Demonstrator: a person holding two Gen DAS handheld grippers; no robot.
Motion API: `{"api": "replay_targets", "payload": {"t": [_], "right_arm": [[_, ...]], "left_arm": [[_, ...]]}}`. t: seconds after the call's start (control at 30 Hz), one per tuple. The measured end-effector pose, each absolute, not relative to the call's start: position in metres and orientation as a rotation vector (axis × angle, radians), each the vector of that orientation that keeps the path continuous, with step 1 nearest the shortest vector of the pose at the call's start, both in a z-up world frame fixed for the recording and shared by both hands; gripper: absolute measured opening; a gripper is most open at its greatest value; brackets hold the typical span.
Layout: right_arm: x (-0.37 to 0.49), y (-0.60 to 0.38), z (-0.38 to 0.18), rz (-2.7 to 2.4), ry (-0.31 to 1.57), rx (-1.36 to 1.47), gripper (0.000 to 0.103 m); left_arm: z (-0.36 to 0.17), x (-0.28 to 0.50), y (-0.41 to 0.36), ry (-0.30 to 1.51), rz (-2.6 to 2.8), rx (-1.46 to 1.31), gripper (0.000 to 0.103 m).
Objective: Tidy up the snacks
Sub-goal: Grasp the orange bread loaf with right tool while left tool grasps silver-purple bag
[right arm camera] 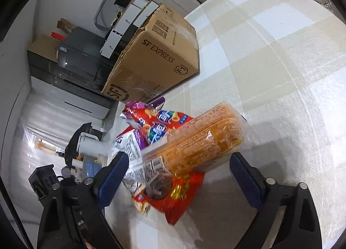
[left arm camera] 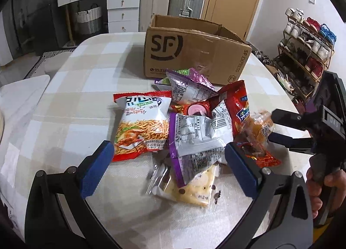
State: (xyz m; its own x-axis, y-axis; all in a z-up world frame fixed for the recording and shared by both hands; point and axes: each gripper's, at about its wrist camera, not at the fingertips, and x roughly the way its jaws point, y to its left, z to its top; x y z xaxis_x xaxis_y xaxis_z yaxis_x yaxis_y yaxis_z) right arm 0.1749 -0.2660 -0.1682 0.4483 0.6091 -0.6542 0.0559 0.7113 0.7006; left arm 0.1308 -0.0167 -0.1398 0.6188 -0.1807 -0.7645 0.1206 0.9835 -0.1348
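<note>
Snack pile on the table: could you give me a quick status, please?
Both grippers open, left, right. Right straddles orange packet, not gripped. Pile loose before cardboard box. Nothing blocking.
</note>
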Motion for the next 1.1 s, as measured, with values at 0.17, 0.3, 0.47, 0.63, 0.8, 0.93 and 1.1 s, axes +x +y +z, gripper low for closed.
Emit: {"api": "replay_targets", "payload": {"t": [0.17,0.3,0.47,0.63,0.8,0.93,1.1], "right_arm": [[0.185,-0.257,-0.170,0.382,1.080,0.668,0.067],[0.191,-0.256,-0.173,0.391,1.069,0.651,0.056],[0.188,-0.262,-0.179,0.412,1.041,0.692,0.044],[0.180,-0.263,-0.174,0.422,0.998,0.675,0.039],[0.174,-0.270,-0.173,0.436,0.976,0.688,0.029],[0.171,-0.277,-0.176,0.432,0.980,0.707,0.026],[0.178,-0.272,-0.169,0.414,1.008,0.623,0.026]], "left_arm": [[-0.147,0.142,-0.024,0.900,-0.184,-0.059,0.102],[-0.150,0.145,-0.027,0.904,-0.193,-0.062,0.102],[-0.152,0.147,-0.027,0.907,-0.196,-0.069,0.102],[-0.153,0.146,-0.026,0.907,-0.188,-0.064,0.102],[-0.152,0.143,-0.027,0.910,-0.181,-0.056,0.102],[-0.150,0.139,-0.028,0.909,-0.176,-0.052,0.102],[-0.146,0.136,-0.032,0.905,-0.178,-0.038,0.102]]}}
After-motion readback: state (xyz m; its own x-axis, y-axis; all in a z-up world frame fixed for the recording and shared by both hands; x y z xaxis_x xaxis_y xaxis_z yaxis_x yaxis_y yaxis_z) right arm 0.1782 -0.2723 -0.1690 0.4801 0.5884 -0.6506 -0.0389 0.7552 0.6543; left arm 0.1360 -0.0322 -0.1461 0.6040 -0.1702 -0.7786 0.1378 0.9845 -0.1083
